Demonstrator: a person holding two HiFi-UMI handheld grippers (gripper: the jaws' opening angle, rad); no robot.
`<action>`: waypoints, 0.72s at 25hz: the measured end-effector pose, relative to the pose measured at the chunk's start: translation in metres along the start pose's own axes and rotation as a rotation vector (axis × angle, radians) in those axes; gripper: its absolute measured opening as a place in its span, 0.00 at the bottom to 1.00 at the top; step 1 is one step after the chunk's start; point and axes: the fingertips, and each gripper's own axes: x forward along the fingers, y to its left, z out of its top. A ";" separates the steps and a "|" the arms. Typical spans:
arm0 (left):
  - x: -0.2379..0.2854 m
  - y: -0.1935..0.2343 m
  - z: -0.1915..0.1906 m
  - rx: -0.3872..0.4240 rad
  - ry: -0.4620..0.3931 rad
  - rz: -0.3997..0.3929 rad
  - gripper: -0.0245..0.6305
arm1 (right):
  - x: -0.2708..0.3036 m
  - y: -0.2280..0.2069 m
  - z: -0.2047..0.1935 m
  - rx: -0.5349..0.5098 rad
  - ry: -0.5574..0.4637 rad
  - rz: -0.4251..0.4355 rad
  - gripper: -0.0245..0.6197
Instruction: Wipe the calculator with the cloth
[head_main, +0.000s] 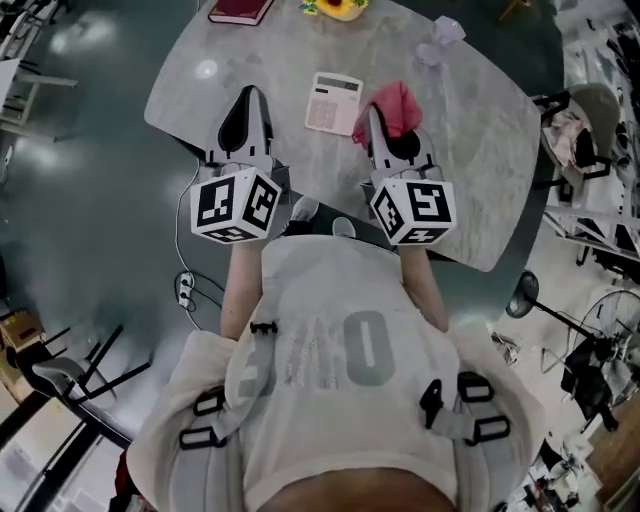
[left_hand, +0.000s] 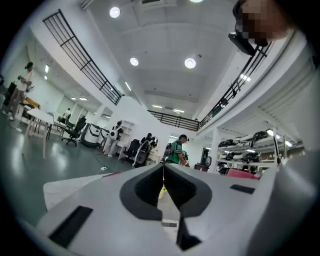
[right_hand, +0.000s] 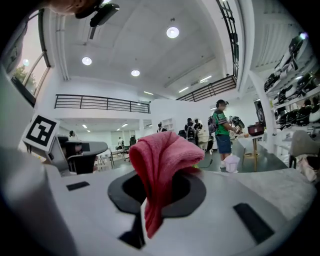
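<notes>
I have the cloth (head_main: 398, 106) clamped in my right gripper (head_main: 374, 118), just beside the calculator (head_main: 334, 103) on the table (head_main: 470, 150), my left gripper (head_main: 247, 95) pinched together empty, so next, I judge, I lower the cloth onto its face and rub.

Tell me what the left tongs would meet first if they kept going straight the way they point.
Likely the yellow flower at the table's far edge: it shows in line just past the shut left tongs. Their height over it is unclear, so they might pass above.
</notes>
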 end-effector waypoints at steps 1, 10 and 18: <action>0.003 0.003 -0.001 0.023 0.013 0.004 0.07 | -0.001 -0.001 0.000 -0.001 -0.003 -0.018 0.12; 0.041 -0.001 -0.025 0.160 0.162 -0.018 0.07 | -0.005 -0.022 0.005 0.014 -0.018 -0.148 0.12; 0.062 -0.007 -0.043 0.118 0.207 -0.073 0.07 | -0.004 -0.032 0.002 0.001 -0.009 -0.186 0.12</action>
